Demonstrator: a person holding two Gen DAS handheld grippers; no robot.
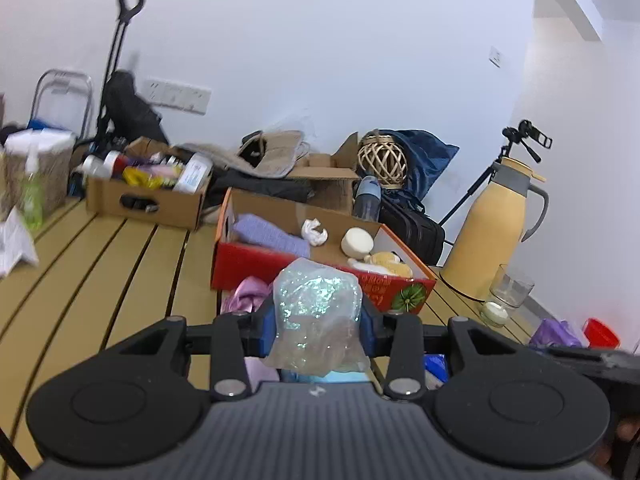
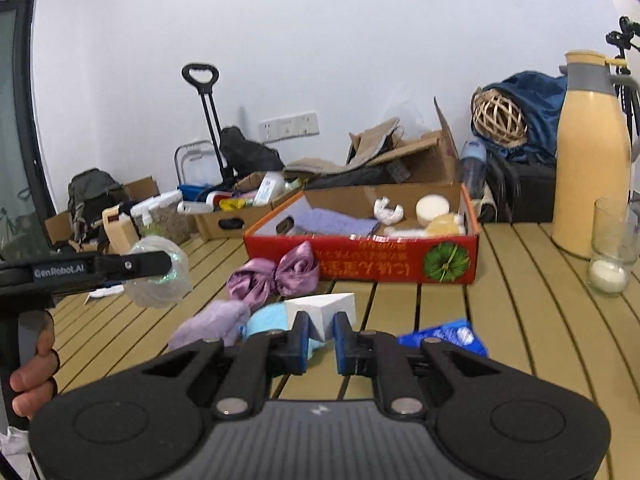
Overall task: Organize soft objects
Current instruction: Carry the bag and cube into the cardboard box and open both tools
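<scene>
The left wrist view shows the left hand-held gripper (image 1: 318, 322) at lower centre, clenched on a crumpled clear plastic bag (image 1: 316, 312) that glints green and hangs above the slatted table (image 1: 120, 264); the right wrist view shows that same bag (image 2: 160, 272) from the side at left centre, held clear of the table, with a person's hand (image 2: 32, 376) on the handle at the lower left edge. Only the right wrist view shows the right hand-held gripper (image 2: 322, 342), at lower centre, its blue pads pinching the lower corner of a white foam wedge (image 2: 322, 314). It also shows the loose soft things on the table in front of the red box (image 2: 360, 256): one shiny purple bow (image 2: 276, 276), one lilac cloth (image 2: 212, 324), one light blue cloth (image 2: 266, 320) and one blue packet (image 2: 444, 338). In the left wrist view these are mostly hidden behind the gripper and bag. Both views look into the one red box (image 1: 320, 268), which holds one purple knitted cloth (image 1: 270, 234), one crumpled white piece (image 1: 314, 232), one round white sponge (image 1: 357, 242) and a yellowish sponge (image 1: 390, 262). Each view shows one yellow flask (image 1: 496, 224) and one glass (image 1: 506, 294) at the right.
</scene>
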